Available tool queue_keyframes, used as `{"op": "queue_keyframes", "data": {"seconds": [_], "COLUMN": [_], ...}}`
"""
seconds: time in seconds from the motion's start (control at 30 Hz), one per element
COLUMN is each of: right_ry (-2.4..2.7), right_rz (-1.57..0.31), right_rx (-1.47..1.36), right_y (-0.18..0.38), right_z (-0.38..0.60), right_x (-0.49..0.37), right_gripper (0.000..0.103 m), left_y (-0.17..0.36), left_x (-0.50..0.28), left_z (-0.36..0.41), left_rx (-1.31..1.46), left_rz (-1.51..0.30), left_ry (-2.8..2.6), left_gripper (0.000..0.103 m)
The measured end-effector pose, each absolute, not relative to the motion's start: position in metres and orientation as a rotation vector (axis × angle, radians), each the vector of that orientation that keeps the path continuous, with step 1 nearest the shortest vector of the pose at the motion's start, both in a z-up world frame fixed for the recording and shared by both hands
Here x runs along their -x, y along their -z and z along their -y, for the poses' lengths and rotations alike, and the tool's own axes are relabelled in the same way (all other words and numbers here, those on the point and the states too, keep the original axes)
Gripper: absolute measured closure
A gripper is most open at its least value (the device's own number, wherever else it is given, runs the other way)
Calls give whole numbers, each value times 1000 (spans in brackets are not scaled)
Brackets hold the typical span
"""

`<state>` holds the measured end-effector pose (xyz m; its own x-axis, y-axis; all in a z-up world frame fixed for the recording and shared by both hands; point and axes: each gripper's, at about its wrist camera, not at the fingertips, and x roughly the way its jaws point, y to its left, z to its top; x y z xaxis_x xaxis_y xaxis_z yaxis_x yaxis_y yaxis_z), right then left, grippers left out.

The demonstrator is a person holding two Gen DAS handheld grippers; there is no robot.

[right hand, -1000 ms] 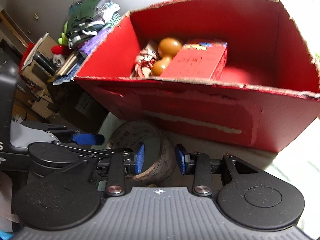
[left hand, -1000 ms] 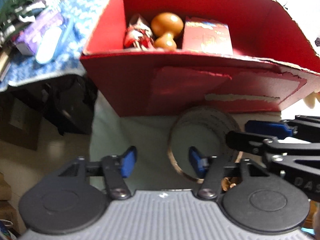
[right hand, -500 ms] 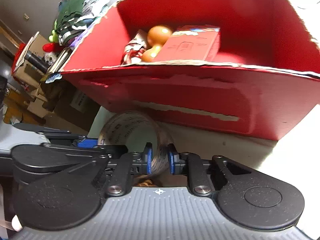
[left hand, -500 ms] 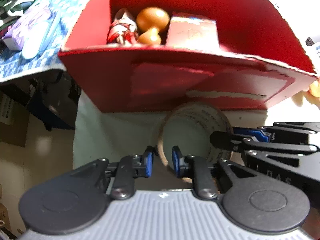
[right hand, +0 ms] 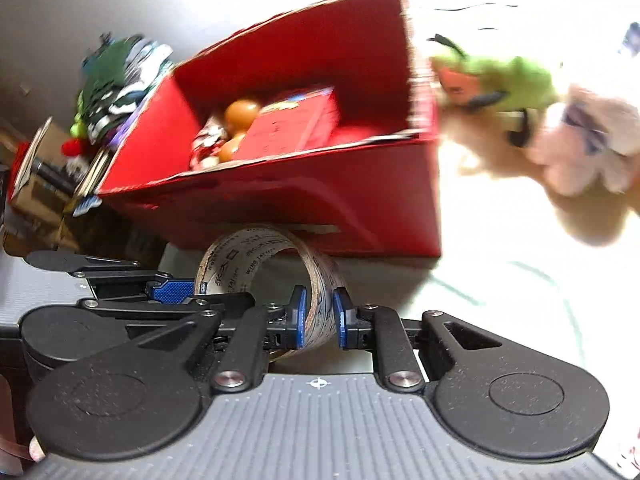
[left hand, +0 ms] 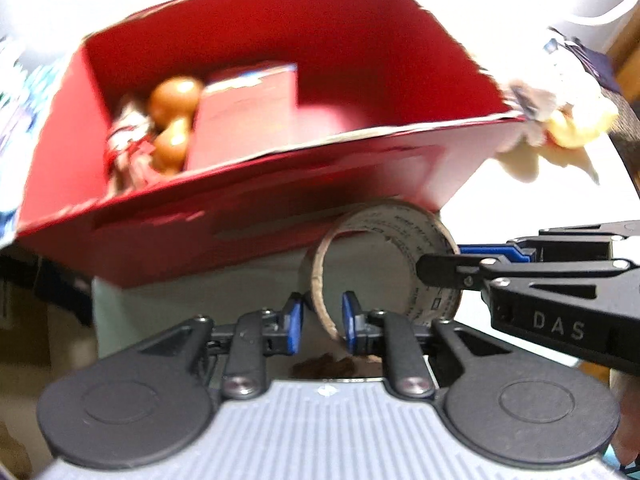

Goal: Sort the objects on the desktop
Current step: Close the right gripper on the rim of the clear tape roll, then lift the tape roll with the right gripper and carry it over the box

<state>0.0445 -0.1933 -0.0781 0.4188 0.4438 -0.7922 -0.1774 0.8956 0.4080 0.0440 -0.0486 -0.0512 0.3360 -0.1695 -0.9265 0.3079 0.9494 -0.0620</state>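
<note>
Both grippers held the same roll of tape [left hand: 384,264], which hung lifted just in front of the red cardboard box [left hand: 280,208]; the left gripper [left hand: 320,322] had its blue-padded jaws drawn close on the roll's near-left wall, one pad outside the ring and one inside it; the right gripper [right hand: 319,317] had its jaws nearly together on the opposite wall, its pads pressed against the printed tape on either side; in the left wrist view the right gripper's black finger reached in from the right and met the roll's far rim. The box stood open on the pale bench [right hand: 500,280], its torn edge facing the cameras; inside, toward its left end, lay a red carton [left hand: 248,120], a brown wooden piece [left hand: 174,120] of two rounded lumps, and a red-and-white wrapped item [left hand: 126,144]. Beside the box's right corner sat plush toys [right hand: 520,120], one green and one cream; both views were blurred.
</note>
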Motion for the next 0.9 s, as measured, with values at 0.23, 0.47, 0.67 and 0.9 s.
{"op": "queue_keyframes", "data": {"seconds": [0.23, 0.47, 0.67, 0.9], "right_ry": [-277, -172, -116, -144], "right_rz": [-1046, -1001, -923, -797], "right_rx": [-331, -366, -377, -318], "right_y": [72, 59, 34, -12], "right_z": [236, 272, 295, 293], "right_x": [-29, -14, -9, -30], "right_gripper": [88, 88, 88, 88], "left_y": [46, 32, 9, -27], "left_x": [-43, -40, -43, -62], "left_z": [102, 147, 169, 165], "left_rx": [-256, -342, -366, -323], "left_rz": [-1156, -1083, -998, -917], "left_ry": [436, 539, 592, 580], "left_gripper": [86, 86, 86, 86]}}
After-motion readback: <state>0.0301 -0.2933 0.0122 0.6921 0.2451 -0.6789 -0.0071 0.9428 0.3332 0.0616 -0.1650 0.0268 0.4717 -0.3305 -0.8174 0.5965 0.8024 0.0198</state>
